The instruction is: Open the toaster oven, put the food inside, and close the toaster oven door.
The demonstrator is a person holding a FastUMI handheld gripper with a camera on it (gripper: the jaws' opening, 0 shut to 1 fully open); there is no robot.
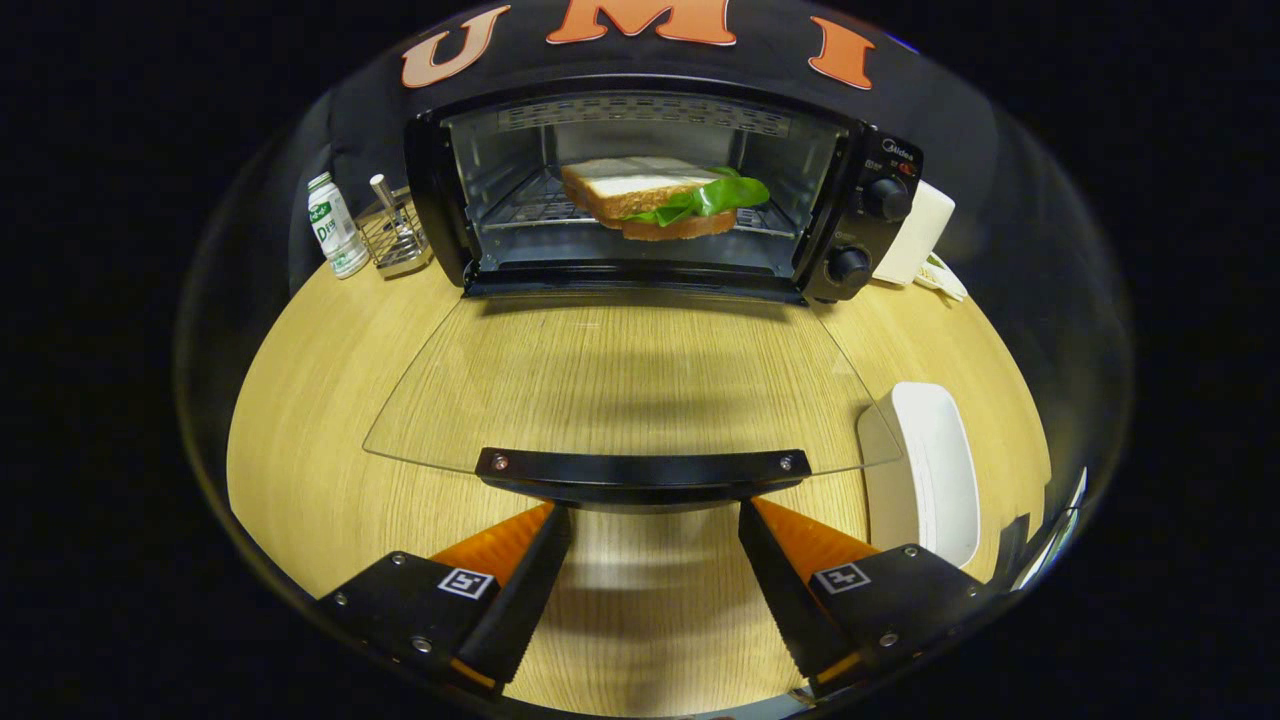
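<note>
In the gripper view we see the toaster oven point(640, 190) at the far side of the wooden table point(320, 420), its mouth facing us and its glass door point(620, 380) swung fully down, lying flat toward us over the tabletop. The door's dark handle point(642, 468) runs left to right along its near edge. Our gripper point(655, 520) has its fingers spread wide with nothing between them; the fingertips point(545, 530) sit just under or against the handle's near side, one toward each end, and we cannot tell whether they touch it.

The sandwich point(655, 198) lies inside the oven on the wire rack point(530, 205), its long axis running left to right across the chamber, with a green lettuce leaf point(715, 195) sticking out toward the right. Two control knobs point(868, 232) sit on the oven's right panel.

A white plate point(930, 470) lies on the table to the right of the open door. Left of the oven stand a small bottle point(335, 235) and a wire holder point(395, 235); a white object point(915, 235) rests to the oven's right.
</note>
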